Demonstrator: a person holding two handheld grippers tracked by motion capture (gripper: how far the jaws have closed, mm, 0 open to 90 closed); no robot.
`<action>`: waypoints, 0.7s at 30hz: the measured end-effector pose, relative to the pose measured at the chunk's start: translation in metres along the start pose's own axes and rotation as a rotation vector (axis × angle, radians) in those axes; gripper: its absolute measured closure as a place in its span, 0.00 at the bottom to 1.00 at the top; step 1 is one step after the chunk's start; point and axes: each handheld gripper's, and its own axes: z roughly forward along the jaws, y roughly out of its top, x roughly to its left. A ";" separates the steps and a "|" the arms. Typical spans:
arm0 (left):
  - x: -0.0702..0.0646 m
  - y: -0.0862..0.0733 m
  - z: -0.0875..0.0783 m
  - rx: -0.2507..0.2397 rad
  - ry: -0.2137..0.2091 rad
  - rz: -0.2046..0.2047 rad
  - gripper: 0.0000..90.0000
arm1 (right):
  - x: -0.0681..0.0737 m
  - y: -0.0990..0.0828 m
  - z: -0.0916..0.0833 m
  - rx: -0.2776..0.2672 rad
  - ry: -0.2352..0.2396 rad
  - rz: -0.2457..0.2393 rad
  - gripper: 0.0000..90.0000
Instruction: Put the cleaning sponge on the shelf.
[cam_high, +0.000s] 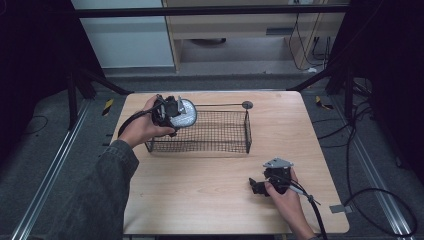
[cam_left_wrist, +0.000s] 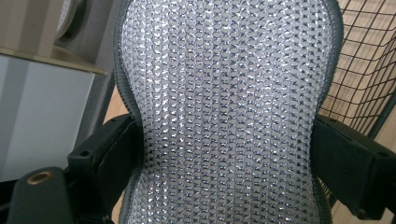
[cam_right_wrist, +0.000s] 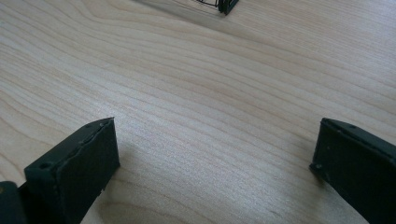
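A: Left gripper (cam_high: 172, 112) — where?

B: Up at about ten o'clock on the wooden surface (cam_high: 200, 185), raised over the near-left corner of the black wire basket (cam_high: 220, 132). Held in the left hand (cam_high: 142, 127), cable trailing back toward the sleeve.

A: Holding anything?

B: Clamped on a silvery mesh pad (cam_high: 184, 114) with a grey edge. In the left gripper view, pad (cam_left_wrist: 224, 116) standing up between the two black jaws, pinched at its narrow waist, one jaw pressed to each side. Basket wire (cam_left_wrist: 369, 84) visible at two o'clock behind it.

A: Pad inside the basket or outside?

B: Above the rim at the basket's left end, seen from the high view; touching the wire or not, cannot tell. Not lying on the basket floor.

A: And the right gripper (cam_high: 260, 186)?

B: Down at five o'clock on the surface, well apart from the basket, gripped by the right hand (cam_high: 285, 197). Grey three-cornered plate on top. Jaws spread wide, nothing between them; bare wood grain (cam_right_wrist: 215, 121) in the gap in the right gripper view, jaw tips low and close to the surface.

A: Anything else near?

B: A corner of the basket (cam_right_wrist: 226, 5) at twelve o'clock in the right gripper view. Thin rod with a small round disc (cam_high: 247, 104) at the basket's far right corner.
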 end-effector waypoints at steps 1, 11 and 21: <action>0.000 -0.001 0.001 -0.001 -0.005 -0.005 0.12 | 0.000 0.000 0.000 0.000 0.000 0.000 0.01; -0.001 -0.001 0.014 0.000 -0.034 -0.003 0.12 | 0.000 0.000 0.000 0.000 -0.001 -0.002 0.01; 0.000 -0.004 0.024 -0.002 -0.052 -0.025 0.12 | 0.000 0.000 0.000 -0.001 -0.001 0.001 0.01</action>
